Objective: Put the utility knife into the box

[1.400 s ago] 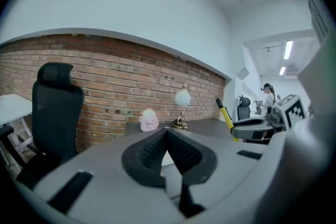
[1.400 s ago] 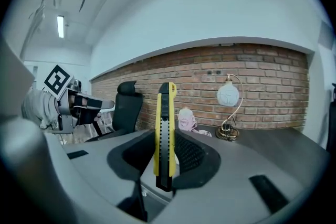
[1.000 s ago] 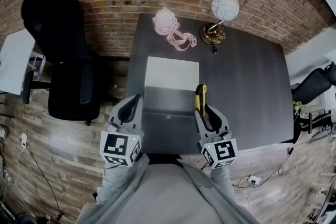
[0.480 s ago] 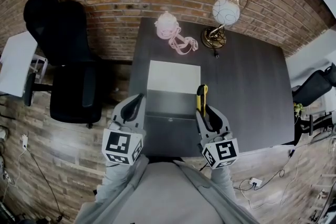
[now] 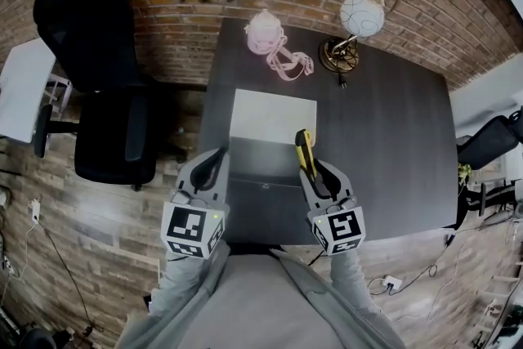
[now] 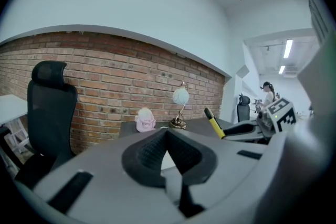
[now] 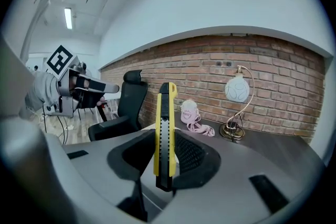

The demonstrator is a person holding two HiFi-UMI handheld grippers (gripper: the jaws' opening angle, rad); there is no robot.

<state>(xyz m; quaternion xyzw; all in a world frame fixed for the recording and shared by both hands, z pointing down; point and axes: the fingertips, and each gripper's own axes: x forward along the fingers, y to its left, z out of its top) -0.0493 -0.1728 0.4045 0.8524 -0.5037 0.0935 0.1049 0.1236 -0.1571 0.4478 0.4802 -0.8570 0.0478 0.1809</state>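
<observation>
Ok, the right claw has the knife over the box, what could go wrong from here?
The knife is pinched near one end in the right claw, most of it sticking out, so it might swing or slip. In the head view it sits near the right edge of the box, so a drop could land on the table.

The head view looks steeply down on the bench point(image 5: 392, 143) from above its near edge. The left gripper view and the right gripper view sit low, close behind their jaws, facing level toward the lamp point(image 5: 358, 16), which all three views share.
</observation>
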